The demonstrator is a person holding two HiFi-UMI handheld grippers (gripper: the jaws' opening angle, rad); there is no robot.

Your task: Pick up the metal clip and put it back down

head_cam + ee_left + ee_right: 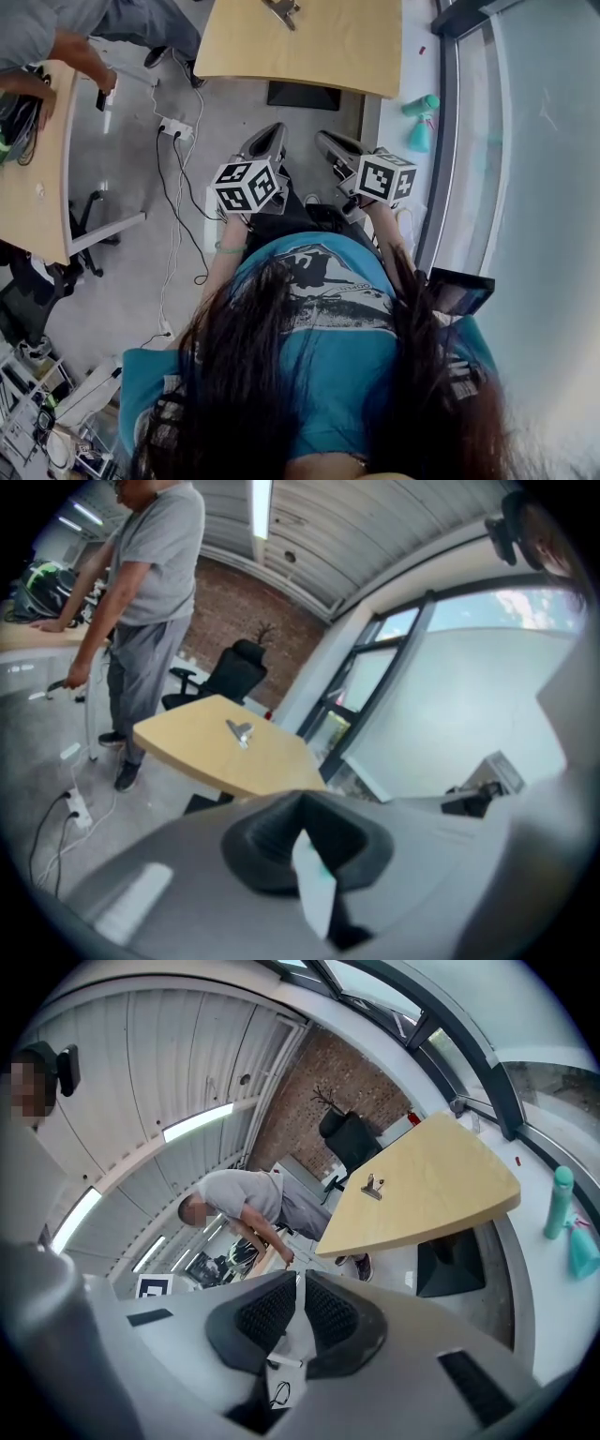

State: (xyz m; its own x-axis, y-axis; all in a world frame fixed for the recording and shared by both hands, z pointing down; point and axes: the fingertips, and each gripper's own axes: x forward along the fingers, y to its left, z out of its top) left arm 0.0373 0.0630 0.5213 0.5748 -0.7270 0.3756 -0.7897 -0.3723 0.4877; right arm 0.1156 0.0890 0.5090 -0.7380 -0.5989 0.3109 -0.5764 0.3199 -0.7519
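Nearest the head camera we see the person's long dark hair and blue-green shirt (328,375), with both tools held out in front over the grey floor (122,272).

The left gripper (274,133) and the right gripper (324,141) lie side by side, each with its marker cube facing up, and both are well short of the table.

In the left gripper view we find the dark pads (272,841) brought together, with only a thin pale sliver between them and nothing gripped. In the right gripper view the ribbed pads (267,1312) likewise meet along a narrow slit and are empty.

On the floor to the left we note a white power strip (175,127) with trailing cables. To the right, by the glass wall (534,187), stands a green bottle (422,105).

Farther on is the pale wooden table (309,52), with a black base beneath it. The metal clip (281,9) lies on the tabletop near its far edge, apart from both grippers.

Beyond the table, at the left, we see a second person in a grey shirt (42,33) leaning on another desk, and a black office chair (230,672) before a brick wall.
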